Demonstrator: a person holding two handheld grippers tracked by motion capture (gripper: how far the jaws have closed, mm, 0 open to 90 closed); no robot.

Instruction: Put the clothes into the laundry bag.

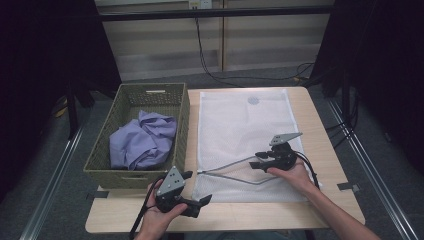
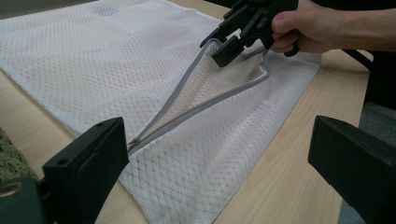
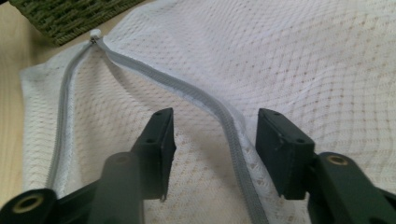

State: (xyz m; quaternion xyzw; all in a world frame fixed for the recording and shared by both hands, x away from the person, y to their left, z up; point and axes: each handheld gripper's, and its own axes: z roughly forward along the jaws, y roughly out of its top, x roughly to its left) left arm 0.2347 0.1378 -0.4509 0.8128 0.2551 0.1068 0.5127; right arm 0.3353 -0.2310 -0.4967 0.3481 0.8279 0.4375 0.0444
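Note:
A white mesh laundry bag [image 1: 240,125] lies flat on the wooden table, and its grey zipper [image 1: 225,167] gapes open near the front edge. My right gripper [image 1: 256,160] sits low over the raised upper zipper edge. In the right gripper view that grey zipper tape [image 3: 224,116] runs between the jaws of my right gripper [image 3: 215,135], which stand apart without pressing on it. The zipper pull [image 3: 95,33] rests at the bag's corner by the basket. My left gripper [image 1: 196,187] is held at the table's front left, open and empty, and it points at the zipper pull [image 2: 133,142].
A woven green basket [image 1: 150,90] stands left of the bag with a crumpled purple cloth [image 1: 145,140] inside. Bare tabletop [image 1: 325,150] shows to the right of the bag and along the front edge. Cables trail across the floor behind the table.

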